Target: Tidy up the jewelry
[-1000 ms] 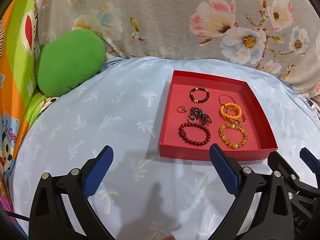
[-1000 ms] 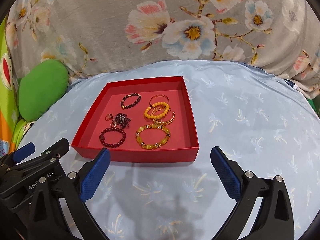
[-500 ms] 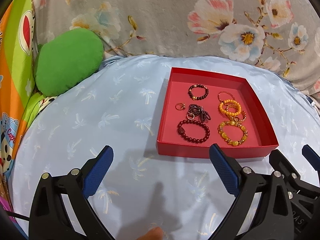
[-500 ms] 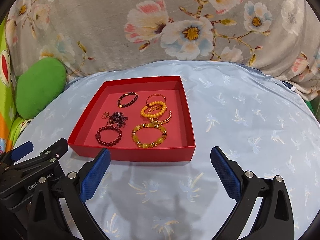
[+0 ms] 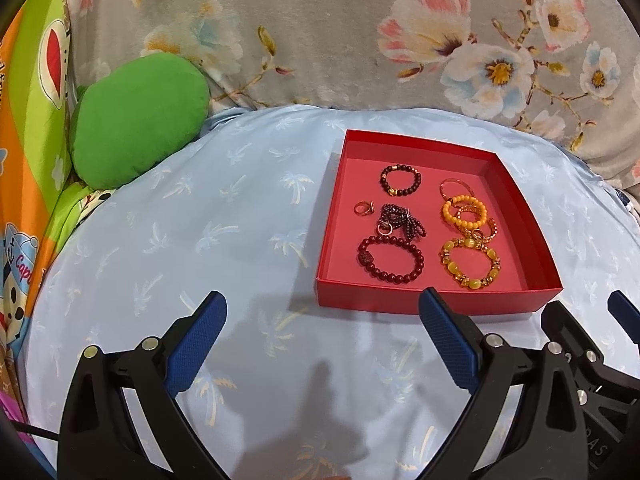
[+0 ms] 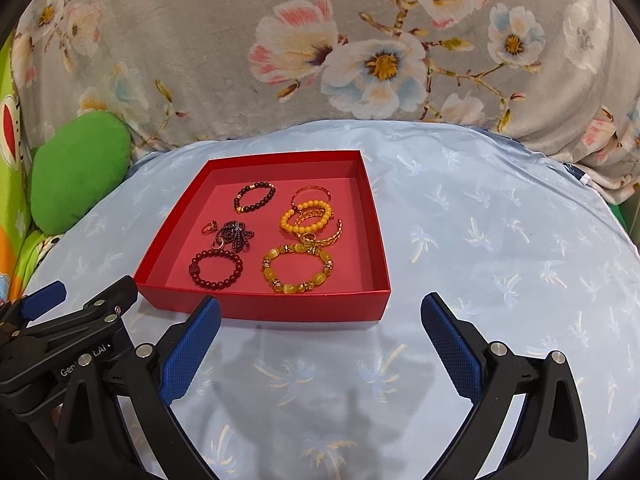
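My jaws on both the left gripper [image 5: 322,344] and the right gripper [image 6: 320,344] are spread wide and hold nothing, above the blue cushion [image 6: 500,248]. The red tray [image 6: 260,308] lies just ahead on it, holding six bracelets [image 6: 296,268], one bead bundle [image 6: 234,234] and one ring [image 6: 210,227].

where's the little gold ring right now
In the left wrist view, the gold ring lies inside the red tray near its left wall, just left of the dark beaded cluster and below the black bead bracelet.
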{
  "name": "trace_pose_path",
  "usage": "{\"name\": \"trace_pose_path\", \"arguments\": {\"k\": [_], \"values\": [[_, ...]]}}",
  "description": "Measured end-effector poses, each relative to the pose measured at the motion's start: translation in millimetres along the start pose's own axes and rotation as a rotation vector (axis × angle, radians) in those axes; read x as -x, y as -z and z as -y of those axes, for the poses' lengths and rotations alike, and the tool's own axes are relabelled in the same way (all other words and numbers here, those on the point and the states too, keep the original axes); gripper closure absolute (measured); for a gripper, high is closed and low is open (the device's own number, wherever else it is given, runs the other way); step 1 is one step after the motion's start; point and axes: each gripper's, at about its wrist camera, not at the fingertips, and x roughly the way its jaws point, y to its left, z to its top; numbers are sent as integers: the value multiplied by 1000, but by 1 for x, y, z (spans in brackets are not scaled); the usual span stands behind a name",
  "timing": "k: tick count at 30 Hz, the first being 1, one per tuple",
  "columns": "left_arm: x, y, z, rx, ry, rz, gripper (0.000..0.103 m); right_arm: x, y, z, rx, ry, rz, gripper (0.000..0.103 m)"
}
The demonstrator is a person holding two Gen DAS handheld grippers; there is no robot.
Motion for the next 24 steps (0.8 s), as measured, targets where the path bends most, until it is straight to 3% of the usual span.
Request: {"name": "trace_pose_path", "arguments": {"k": [24], "values": [[1,1,3,-18,-5,-2,12,-1,1,0,1,5,0,6]]}}
